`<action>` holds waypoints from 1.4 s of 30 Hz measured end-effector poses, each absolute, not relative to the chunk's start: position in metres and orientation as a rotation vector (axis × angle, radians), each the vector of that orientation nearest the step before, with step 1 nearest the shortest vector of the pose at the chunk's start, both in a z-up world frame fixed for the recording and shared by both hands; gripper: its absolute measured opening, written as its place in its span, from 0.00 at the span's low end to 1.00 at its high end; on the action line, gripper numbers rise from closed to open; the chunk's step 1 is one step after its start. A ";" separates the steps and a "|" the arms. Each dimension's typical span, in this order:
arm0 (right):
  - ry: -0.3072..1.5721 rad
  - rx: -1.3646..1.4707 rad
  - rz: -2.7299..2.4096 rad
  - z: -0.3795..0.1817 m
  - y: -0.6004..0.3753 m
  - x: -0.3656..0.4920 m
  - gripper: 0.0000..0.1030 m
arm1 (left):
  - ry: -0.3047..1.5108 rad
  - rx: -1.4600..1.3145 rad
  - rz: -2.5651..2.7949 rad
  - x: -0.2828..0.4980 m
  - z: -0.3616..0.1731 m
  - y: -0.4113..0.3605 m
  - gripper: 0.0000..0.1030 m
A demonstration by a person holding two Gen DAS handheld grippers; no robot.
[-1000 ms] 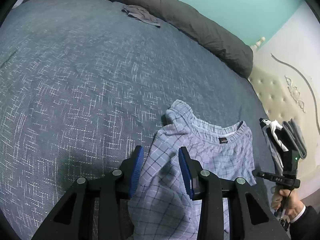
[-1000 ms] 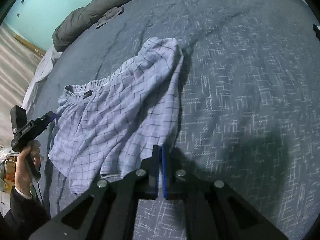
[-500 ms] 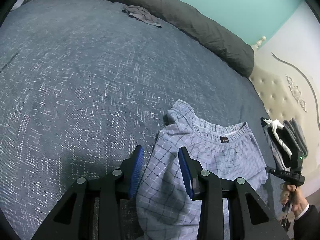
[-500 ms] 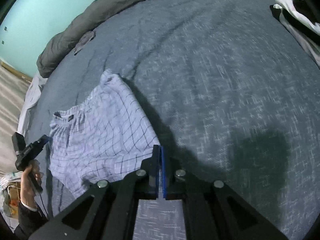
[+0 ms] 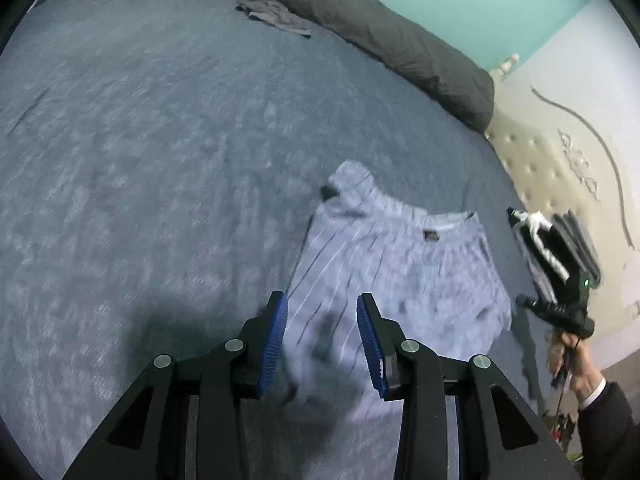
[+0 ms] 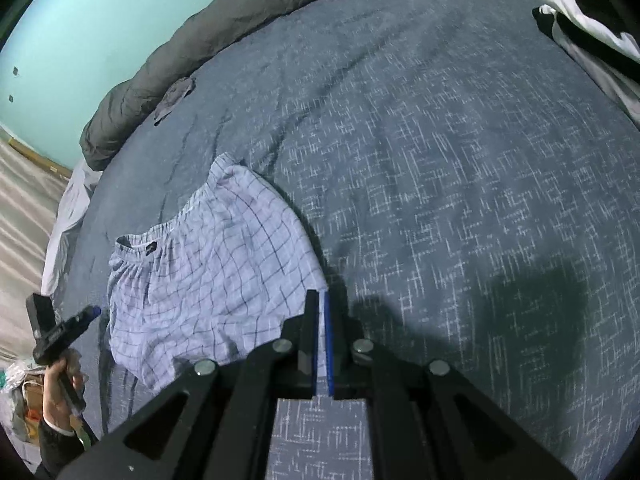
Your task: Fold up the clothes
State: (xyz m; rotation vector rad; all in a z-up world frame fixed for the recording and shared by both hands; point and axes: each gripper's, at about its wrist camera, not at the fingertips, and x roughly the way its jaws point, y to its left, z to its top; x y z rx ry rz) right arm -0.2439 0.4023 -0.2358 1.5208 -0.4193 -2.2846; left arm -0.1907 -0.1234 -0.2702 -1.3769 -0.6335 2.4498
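Right claw clenched on the checked shorts, left claw released; waistband label unreadable.

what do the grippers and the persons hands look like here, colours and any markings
Each hand-held gripper, left and right, is matte black, with ribbed blue finger pads and round silver screw heads. Seen from the left camera, the other unit shows a green light. Bare hands, dark sleeves, white cuff.

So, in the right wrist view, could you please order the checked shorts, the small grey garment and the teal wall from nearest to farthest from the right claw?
1. Checked shorts: at the right claw, spreading left.
2. Small grey garment: far upper left, against the rolled duvet.
3. Teal wall: behind the duvet, top left.
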 end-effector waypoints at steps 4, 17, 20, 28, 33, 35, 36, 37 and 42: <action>-0.391 1.519 -2.275 -0.233 0.397 -0.236 0.31 | -0.648 -1.444 2.435 -0.172 -0.280 -0.129 0.39; -0.241 1.562 -2.221 -0.252 0.380 -0.224 0.06 | -0.478 -1.548 2.368 -0.162 -0.297 -0.101 0.03; -0.241 1.533 -2.226 -0.245 0.381 -0.222 0.01 | -0.435 -1.526 2.380 -0.160 -0.283 -0.098 0.03; -0.216 1.427 -2.258 -0.200 0.392 -0.216 0.00 | -0.399 -1.435 2.419 -0.156 -0.222 -0.104 0.03; -0.281 1.533 -2.232 -0.222 0.400 -0.230 0.09 | -0.376 -1.445 2.422 -0.157 -0.215 -0.104 0.03; -0.251 1.571 -2.232 -0.233 0.397 -0.233 0.31 | -0.400 -1.449 2.419 -0.159 -0.217 -0.105 0.03; -0.239 1.586 -2.222 -0.240 0.393 -0.235 0.35 | -0.413 -1.452 2.417 -0.159 -0.218 -0.106 0.03; -0.236 1.597 -2.213 -0.245 0.390 -0.238 0.35 | -0.425 -1.454 2.414 -0.159 -0.220 -0.107 0.03; -0.215 1.622 -2.197 -0.267 0.376 -0.244 0.21 | -0.443 -1.465 2.418 -0.160 -0.224 -0.104 0.03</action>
